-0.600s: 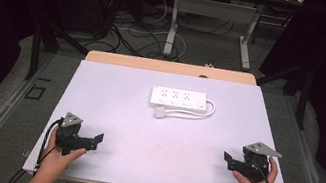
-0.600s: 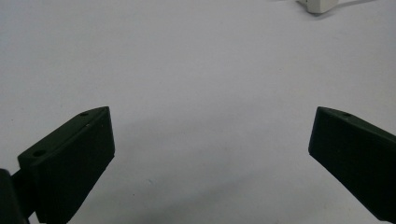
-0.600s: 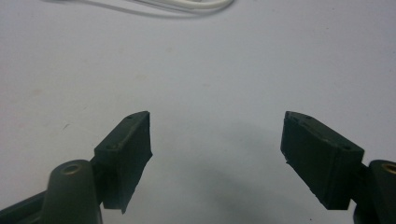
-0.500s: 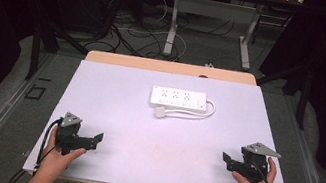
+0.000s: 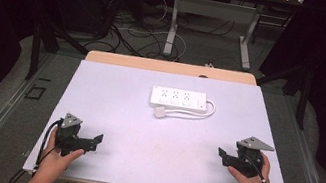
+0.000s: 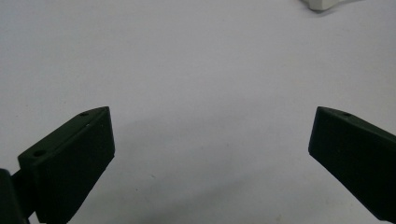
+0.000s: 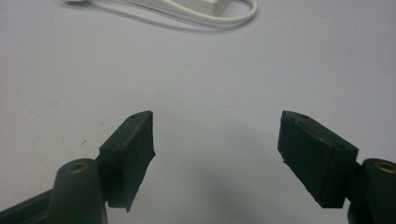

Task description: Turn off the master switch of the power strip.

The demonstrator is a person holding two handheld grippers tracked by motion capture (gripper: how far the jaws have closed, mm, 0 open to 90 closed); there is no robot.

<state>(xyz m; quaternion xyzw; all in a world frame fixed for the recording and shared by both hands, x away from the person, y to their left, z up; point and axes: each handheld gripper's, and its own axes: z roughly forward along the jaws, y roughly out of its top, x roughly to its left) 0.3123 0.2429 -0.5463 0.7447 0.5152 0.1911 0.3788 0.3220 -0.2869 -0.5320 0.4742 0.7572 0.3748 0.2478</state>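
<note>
Resting near the table's front edge, the left tongs (image 5: 93,142) and right tongs (image 5: 223,156) both gape with nothing between the jaws. Ahead of and between them, well apart from each, lies the power strip (image 5: 179,98), its cord (image 5: 187,114) looped beside it and ending in a plug (image 5: 161,112). The strip looks stiff, light and smooth; its long sides seem best to pinch. The table (image 5: 111,113) between is bare, so nothing blocks the reach.
</note>
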